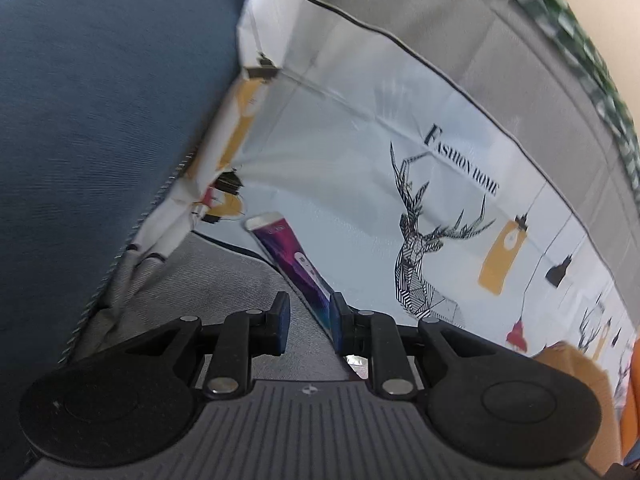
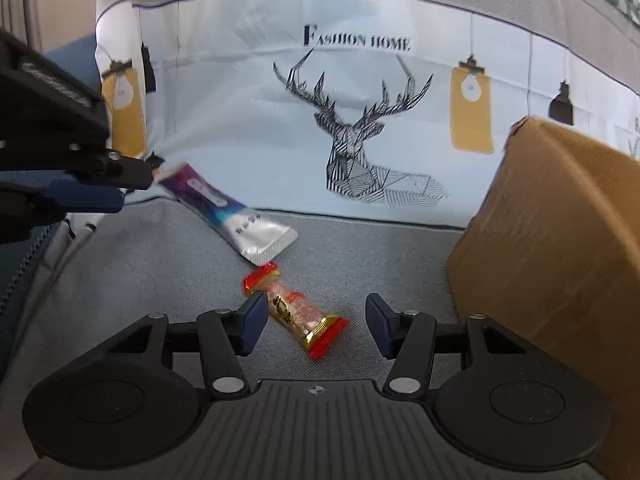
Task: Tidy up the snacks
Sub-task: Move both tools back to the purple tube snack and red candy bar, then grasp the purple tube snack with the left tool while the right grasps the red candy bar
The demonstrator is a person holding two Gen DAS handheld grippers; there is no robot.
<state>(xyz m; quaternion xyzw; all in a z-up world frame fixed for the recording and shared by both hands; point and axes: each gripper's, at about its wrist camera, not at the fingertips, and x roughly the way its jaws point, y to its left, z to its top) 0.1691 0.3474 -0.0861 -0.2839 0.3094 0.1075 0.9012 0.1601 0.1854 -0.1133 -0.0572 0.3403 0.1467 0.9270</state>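
- I am working inside a grey fabric storage bin [image 2: 132, 280]; its woven grey floor fills the lower part of both views
- The far wall of the bin [image 2: 248, 128] is pale blue-white, printed with a line-drawn deer, hanging lamps in yellow and black, and the words "Fashion Home"
- In my left view a dark blue cushion [image 1: 100, 100] presses against the bin's left side, and that side wall is crumpled inward
- A brown cardboard box [image 2: 560, 240] stands on the bin floor at the right of my right view, close to the far wall
- My right gripper [image 2: 316, 324] points down at the floor with its blue-padded fingers spread wide apart
- A small red and gold candy bar [image 2: 294, 308] lies on the floor between those fingers; its near end is just beside the left pad, and I cannot tell whether they touch; the right pad is clear of it
- A long purple and silver snack packet [image 2: 228, 216] lies slanted on the floor beyond the candy bar, its silver end almost at the candy's red end
- My left gripper [image 1: 308, 320] has its fingers set narrowly, and the packet [image 1: 298, 272] runs along its right pad; the left pad stands off it with a gap
- From my right view the left gripper [image 2: 132, 188] comes in from the left edge with its tips at the packet's purple end; I cannot tell for certain whether it grips
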